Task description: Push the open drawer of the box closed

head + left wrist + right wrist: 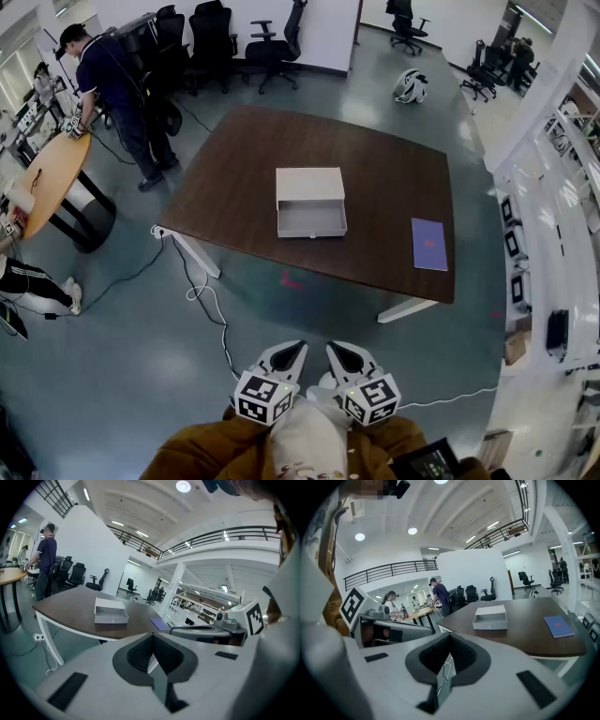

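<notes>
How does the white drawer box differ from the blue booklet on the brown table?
The white drawer box stands tall mid-table, its drawer pulled out; the flat blue booklet lies near the right edge. The box is larger. Both rest on the brown table, apart.

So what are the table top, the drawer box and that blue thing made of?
Table top: dark brown wood or laminate, matte, faint sheen. Box: pale grey-white, matte, sharp thin walls, probably cardboard or painted board. Blue thing: flat, thin, likely a paper booklet.
</notes>
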`<state>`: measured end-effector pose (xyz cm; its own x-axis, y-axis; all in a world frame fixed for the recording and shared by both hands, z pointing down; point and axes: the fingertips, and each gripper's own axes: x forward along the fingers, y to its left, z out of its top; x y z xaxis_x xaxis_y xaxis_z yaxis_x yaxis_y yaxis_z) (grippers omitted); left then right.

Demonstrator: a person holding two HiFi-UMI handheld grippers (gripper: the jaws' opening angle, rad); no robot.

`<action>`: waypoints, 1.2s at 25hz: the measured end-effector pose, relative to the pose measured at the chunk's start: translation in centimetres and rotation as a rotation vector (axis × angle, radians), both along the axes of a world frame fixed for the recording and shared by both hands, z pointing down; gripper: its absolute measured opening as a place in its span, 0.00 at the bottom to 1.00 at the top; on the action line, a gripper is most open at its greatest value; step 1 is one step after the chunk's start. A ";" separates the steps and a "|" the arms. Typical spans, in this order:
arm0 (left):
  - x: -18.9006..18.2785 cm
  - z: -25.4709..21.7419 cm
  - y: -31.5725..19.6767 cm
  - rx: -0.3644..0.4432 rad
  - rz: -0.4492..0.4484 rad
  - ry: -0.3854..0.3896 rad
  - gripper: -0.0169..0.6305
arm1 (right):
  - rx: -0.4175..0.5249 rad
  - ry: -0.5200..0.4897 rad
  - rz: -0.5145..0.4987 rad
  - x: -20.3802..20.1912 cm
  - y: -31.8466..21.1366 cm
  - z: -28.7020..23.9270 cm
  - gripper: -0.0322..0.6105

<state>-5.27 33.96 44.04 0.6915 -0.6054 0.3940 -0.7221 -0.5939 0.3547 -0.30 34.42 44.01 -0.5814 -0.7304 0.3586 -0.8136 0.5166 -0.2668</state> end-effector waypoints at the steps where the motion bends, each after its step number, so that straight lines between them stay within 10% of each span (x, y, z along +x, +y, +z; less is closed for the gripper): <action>1: -0.2 0.0 0.2 0.005 -0.009 -0.006 0.03 | -0.004 -0.001 0.001 0.0 0.3 0.1 0.06; 12: -1.7 0.4 0.3 0.025 -0.082 -0.053 0.03 | -0.009 -0.011 0.038 0.9 0.6 0.1 0.06; 30: 6.0 1.0 1.6 -0.017 -0.155 -0.071 0.03 | 0.012 -0.064 0.076 10.1 0.8 0.9 0.06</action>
